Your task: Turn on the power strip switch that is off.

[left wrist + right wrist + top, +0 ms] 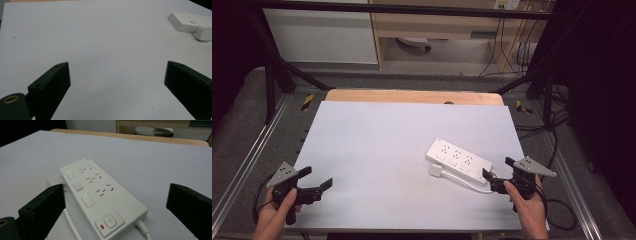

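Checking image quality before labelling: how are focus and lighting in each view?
High view: even light on the table, dark edges. Left gripper view: power strip washed out, nearly blending with the table. Right gripper view: power strip sharp, socket holes crisp.

White power strip (pixel 458 160) lies right of centre; right tool (pixel 499 173) near it, probably open.

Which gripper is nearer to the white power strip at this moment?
Right. The right gripper sits open just off the end of the power strip where its cord leaves. The left gripper is open near the table's front left corner, far from it.
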